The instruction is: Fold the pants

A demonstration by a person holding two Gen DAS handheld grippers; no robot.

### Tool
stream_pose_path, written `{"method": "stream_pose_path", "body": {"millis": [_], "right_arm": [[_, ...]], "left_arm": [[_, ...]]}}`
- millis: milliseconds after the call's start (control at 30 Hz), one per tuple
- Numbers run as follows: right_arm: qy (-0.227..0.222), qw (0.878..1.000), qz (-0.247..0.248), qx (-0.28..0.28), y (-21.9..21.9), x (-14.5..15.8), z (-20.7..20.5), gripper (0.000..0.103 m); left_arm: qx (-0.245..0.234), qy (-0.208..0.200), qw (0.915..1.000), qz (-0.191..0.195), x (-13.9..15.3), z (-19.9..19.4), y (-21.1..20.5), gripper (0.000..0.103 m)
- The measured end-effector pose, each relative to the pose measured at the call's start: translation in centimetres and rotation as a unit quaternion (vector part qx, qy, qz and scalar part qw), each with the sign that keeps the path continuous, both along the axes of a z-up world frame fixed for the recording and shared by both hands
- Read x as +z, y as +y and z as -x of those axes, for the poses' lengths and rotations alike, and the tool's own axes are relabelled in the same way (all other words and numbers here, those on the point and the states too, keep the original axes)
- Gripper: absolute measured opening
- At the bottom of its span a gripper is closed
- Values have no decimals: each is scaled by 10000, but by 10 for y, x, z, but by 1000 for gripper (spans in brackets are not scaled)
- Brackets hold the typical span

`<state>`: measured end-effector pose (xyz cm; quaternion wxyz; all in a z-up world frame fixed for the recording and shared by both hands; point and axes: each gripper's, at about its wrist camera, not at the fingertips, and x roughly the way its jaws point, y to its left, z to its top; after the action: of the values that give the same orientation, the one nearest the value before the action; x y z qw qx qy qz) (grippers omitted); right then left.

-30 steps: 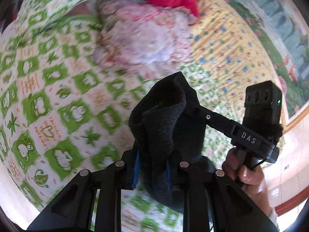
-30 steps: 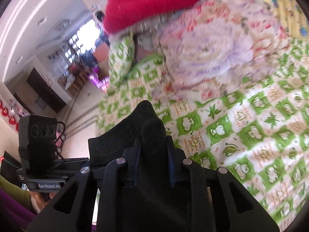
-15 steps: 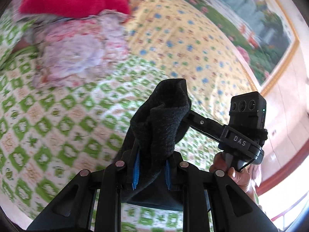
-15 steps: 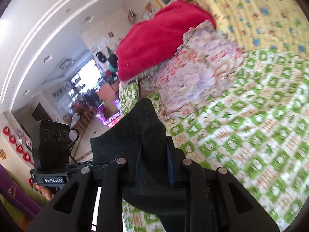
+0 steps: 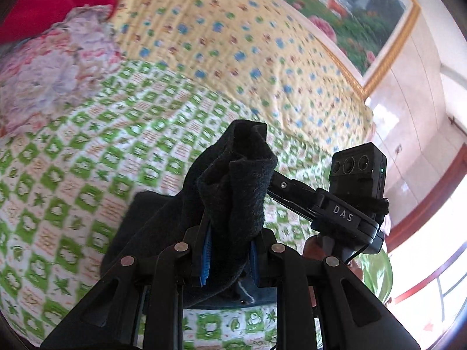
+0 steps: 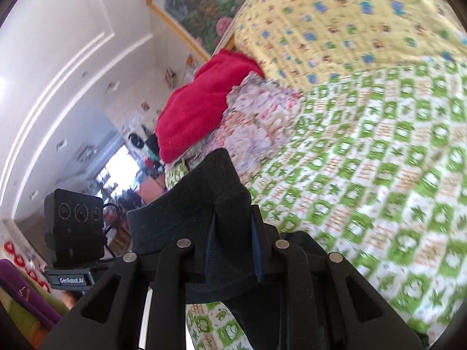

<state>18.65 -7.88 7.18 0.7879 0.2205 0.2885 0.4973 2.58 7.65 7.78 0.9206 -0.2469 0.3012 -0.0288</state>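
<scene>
Dark fleece pants bunch up between the blue pads of my left gripper, which is shut on the cloth; more of the pants trail down to the lower left over the bed. In the right wrist view the same pants are clamped in my right gripper, shut on a folded edge that stands up above the fingers. The right gripper's body with its camera shows at the right of the left wrist view, a hand beneath it. The left gripper's camera block shows at the left of the right wrist view.
A green-and-white patterned bedsheet covers the bed. A yellow floral blanket lies behind it, with a pale flowered quilt and a red blanket piled at one end. A framed painting hangs on the wall.
Both grippers have swung sideways across the bed with the pants still clamped. The quilt pile has slid off toward the left in the left wrist view; wall and painting have come in.
</scene>
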Motion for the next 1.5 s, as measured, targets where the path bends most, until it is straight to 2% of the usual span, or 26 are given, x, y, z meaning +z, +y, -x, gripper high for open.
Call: {"method": "stream_pose_path", "body": {"millis": [267, 433, 600, 667, 767, 900, 1100, 1233, 1333, 1433, 1500], "right_arm": [[217, 9980, -415, -422, -46, -28, 11, 23], [298, 9964, -509, -612, -69, -39, 17, 23], [451, 9936, -595, -844, -87, -58, 25, 23], [509, 9923, -644, -926, -94, -65, 29, 23], [579, 9909, -639, -1037, -101, -75, 32, 23], [692, 9887, -600, -1186, -107, -87, 33, 24], [729, 9853, -408, -1492, -118, -96, 43, 26], [774, 9777, -323, -1925, -134, -98, 55, 26], [881, 9712, -505, -2155, -151, -102, 64, 26], [950, 9657, -578, -2347, -163, -103, 74, 26], [998, 9628, -505, -2460, -167, -102, 81, 32]], "left_arm": [[-387, 182, 9990, -153, -7, -16, -43, 21], [-575, 319, 9974, -300, -16, -27, -68, 21], [-784, 445, 9956, -257, -27, -32, -80, 21], [-868, 497, 9943, -371, -32, -35, -89, 21], [-929, 539, 9928, -525, -39, -37, -97, 21], [-1010, 586, 9918, -528, -48, -41, -102, 21], [-1335, 556, 9868, -734, -59, -44, -118, 23], [-1495, 601, 9844, -704, -67, -47, -124, 30], [-1779, 498, 9806, -650, -69, -46, -132, 49], [-1909, 488, 9781, -665, -71, -43, -140, 55], [-1965, 490, 9770, -663, -72, -42, -143, 57]]}}
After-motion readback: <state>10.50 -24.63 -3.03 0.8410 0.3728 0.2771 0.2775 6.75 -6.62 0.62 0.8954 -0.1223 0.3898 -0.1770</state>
